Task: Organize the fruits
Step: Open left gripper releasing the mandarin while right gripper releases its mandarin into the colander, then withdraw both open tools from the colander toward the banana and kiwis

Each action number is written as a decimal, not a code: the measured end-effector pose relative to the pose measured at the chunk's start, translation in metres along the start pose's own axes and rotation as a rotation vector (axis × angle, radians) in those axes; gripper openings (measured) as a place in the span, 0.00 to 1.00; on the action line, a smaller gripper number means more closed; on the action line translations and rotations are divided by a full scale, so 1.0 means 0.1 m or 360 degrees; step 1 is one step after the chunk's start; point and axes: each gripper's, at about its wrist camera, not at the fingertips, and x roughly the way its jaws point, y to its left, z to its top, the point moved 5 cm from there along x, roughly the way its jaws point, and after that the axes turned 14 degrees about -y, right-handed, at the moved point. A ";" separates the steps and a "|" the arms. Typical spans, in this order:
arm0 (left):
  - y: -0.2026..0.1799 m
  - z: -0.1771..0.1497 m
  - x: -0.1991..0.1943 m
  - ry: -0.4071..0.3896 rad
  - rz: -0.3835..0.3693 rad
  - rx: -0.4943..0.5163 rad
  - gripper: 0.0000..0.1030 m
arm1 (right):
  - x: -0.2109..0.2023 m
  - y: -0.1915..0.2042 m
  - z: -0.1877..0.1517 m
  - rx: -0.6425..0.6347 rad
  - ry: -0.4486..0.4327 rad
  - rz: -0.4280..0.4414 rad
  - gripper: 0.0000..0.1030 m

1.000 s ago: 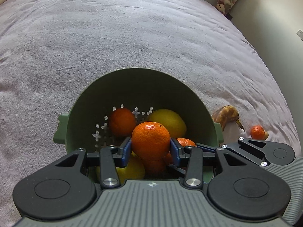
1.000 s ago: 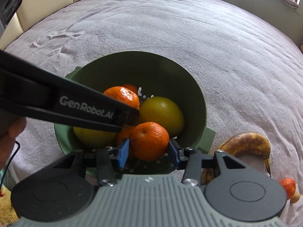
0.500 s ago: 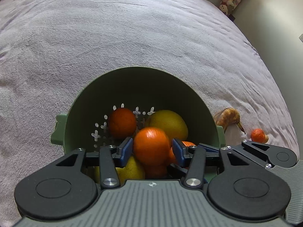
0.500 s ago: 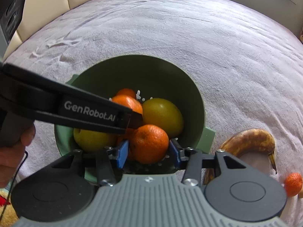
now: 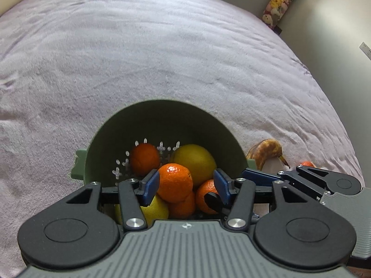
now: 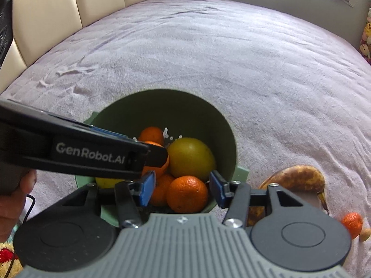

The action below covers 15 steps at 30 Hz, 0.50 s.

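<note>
left hand-held gripper (image 5: 186, 184) poised over the near rim of a green colander (image 5: 162, 120), blue pads apart, a mandarin (image 5: 175, 181) sitting between them with a clear gap at the right pad and the left pad just beside it, not clamped. right hand-held gripper (image 6: 182, 188) likewise spread, another mandarin (image 6: 187, 193) lying loose between its pads, touching neither. just ahead of both, inside the colander: a large yellow citrus (image 5: 194, 161), a further mandarin (image 5: 145, 158) against the perforated wall, a lemon (image 5: 155, 209) low at the left. off to the right of the colander, on the lilac bed cover (image 5: 162, 58): a browned banana (image 6: 294, 176), and beyond it a small mandarin (image 6: 352, 223) beside a tan nub, too small to tell what. far behind, cream headboard panels (image 6: 69, 7) and a column of plush toys (image 5: 280, 2) in the corner.
</note>
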 end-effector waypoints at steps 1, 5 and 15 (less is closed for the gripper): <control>-0.01 0.01 -0.03 -0.0019 0.0005 0.0001 0.61 | -0.03 -0.01 0.01 0.0002 -0.0009 -0.0006 0.52; -0.02 0.08 -0.16 -0.0099 0.0029 -0.0011 0.61 | -0.09 -0.03 0.05 0.0020 -0.0044 -0.0056 0.55; -0.25 0.16 -0.35 -0.0250 0.0036 0.0048 0.61 | -0.40 -0.35 0.08 0.0161 -0.0144 -0.0238 0.65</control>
